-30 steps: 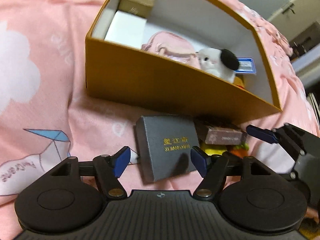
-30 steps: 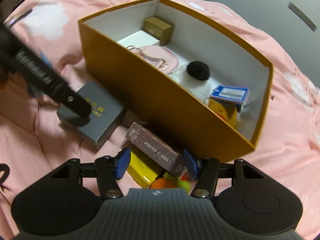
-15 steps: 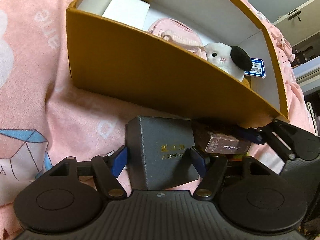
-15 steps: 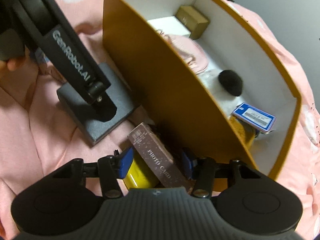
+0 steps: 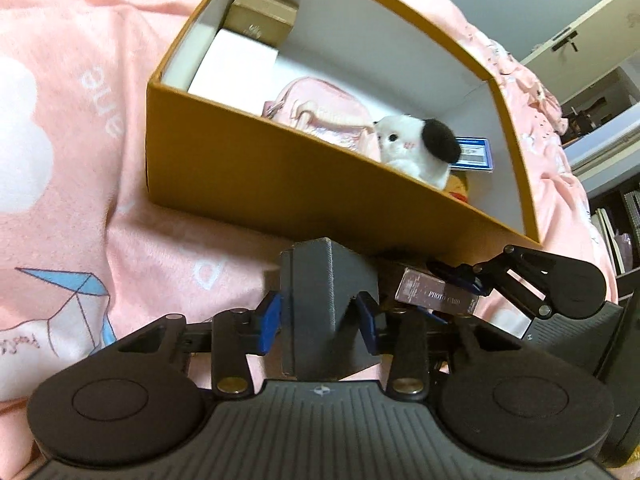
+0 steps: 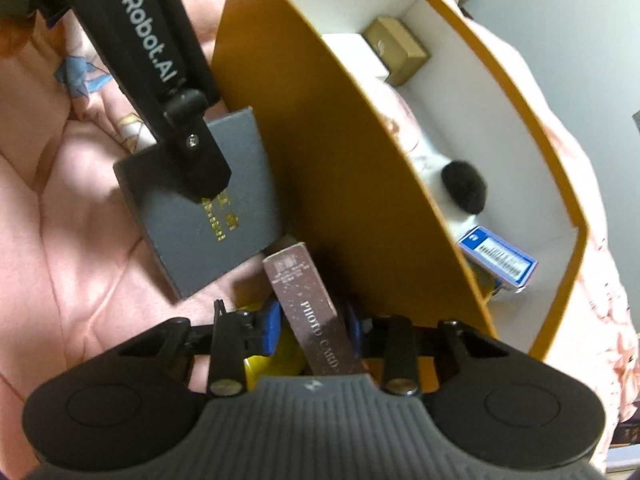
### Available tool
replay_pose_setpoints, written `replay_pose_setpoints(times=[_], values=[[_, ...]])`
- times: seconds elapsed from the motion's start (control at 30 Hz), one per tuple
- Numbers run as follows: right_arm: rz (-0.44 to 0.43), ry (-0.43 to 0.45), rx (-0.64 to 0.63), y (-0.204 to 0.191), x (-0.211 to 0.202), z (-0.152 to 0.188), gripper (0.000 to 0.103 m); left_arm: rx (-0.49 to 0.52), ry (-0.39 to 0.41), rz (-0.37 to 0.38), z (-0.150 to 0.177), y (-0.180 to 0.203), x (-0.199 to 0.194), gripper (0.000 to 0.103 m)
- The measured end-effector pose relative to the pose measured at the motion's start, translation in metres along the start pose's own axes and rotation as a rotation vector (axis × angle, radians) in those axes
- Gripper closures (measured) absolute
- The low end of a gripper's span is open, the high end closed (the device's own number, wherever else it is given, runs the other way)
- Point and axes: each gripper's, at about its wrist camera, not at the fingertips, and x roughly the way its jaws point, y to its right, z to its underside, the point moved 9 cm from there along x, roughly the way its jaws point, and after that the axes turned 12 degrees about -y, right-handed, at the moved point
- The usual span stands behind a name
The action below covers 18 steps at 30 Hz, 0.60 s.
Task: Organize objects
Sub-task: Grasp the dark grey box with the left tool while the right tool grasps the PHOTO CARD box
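While both tools' jaws are closing, the left tool (image 5: 320, 316) pinches the grey box (image 5: 316, 300), now tilted up; the right tool (image 6: 310, 326) pinches the photo-card box (image 6: 308, 304).

brown box (image 6: 316, 320): "PHOTO CARD" | black arm (image 6: 144, 40): "GenRobot.AI" | grey box (image 6: 208, 216): gold lettering, unreadable

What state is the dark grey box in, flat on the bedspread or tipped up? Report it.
Tipped up. The dark grey box stands on edge between the closing left hand-held gripper pads, off the pink bedspread.
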Motion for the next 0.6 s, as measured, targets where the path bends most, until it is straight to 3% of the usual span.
replay_pose_setpoints(times=[0.3, 0.6], values=[[0.004, 0.069, 0.055, 0.013, -0.044, 0.0, 0.079, 0.026, 0.051, 0.017, 0.0, 0.003, -0.028, 0.058], [-0.217, 0.146, 0.295, 0.03, -0.091, -0.002, 0.079, 0.057, 0.109, 0.07, 0.004, 0.011, -0.068, 0.058]])
